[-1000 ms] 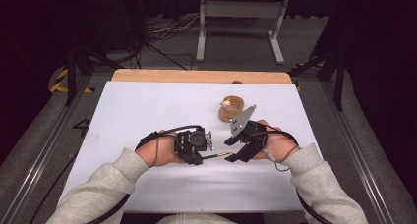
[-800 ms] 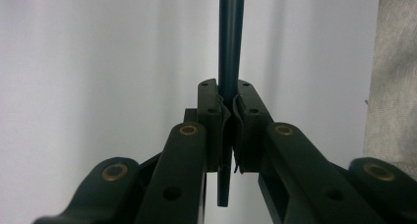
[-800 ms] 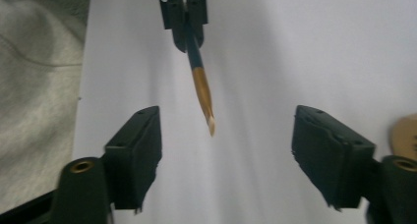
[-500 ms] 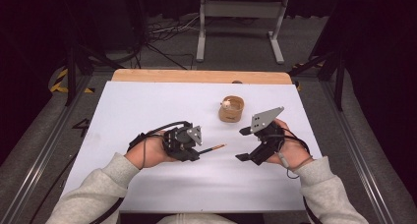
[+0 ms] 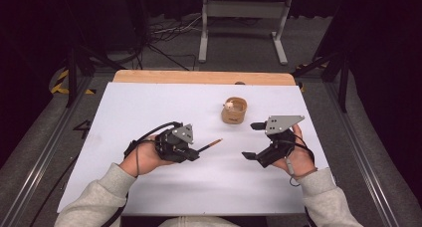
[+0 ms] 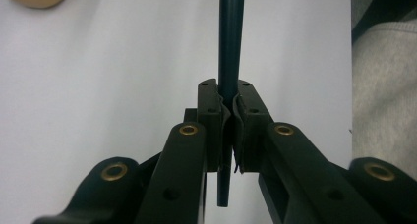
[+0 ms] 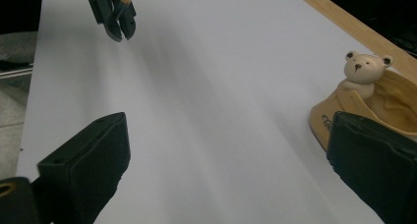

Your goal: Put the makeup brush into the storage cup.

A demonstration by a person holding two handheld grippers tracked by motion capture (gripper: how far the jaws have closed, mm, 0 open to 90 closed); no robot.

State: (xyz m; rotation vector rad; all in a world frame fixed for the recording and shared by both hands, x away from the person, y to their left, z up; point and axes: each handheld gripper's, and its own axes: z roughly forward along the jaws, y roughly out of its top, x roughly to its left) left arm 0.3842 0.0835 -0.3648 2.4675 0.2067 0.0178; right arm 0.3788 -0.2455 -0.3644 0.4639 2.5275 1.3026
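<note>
Pencil, one only: a slim dark stick with a tan tip, gripped by the left claw, whose jaws are pinched tight around its shaft. In the left gripper view the dark shaft runs straight out ahead from between the closed pads, with a short stub poking out behind them. In the high view its tan tip points away from the left claw, toward the right claw. The right claw holds nothing; its jaws have just been opening and now stand wide apart above the white counter. One small tan cup sits just beyond the right claw; in the right gripper view it lies partly behind one jaw, and a single little bear figure peeks over its rim.
</note>
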